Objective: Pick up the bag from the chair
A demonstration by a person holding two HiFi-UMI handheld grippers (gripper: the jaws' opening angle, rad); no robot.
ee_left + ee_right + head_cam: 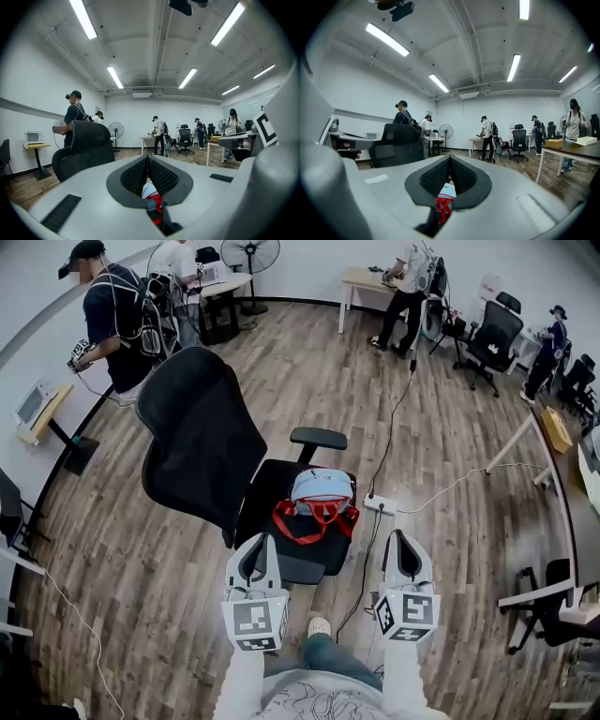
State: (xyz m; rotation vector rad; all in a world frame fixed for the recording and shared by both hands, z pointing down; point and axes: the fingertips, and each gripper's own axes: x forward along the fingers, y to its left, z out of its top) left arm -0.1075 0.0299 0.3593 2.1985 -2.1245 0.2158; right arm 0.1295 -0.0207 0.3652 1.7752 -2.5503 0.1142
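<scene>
Overhead alone shows bag point(322, 491) resting on chair point(202, 442), beyond closed left gripper point(264, 540) and right gripper point(399, 535).

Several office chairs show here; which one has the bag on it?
The black chair nearest the camera; the blue-and-red bag lies on its seat. Other chairs stand by desks at right.

Wooden plank floor point(281, 371), plain white walls point(28, 84), long strip lights point(83, 18) on a white ceiling point(140, 51), standing fan point(251, 254) beside a desk point(223, 282) at the far wall, second light desk point(361, 277) further right, black office chairs point(492, 334) near it, small microwave point(33, 137) on a side table point(36, 146).
</scene>
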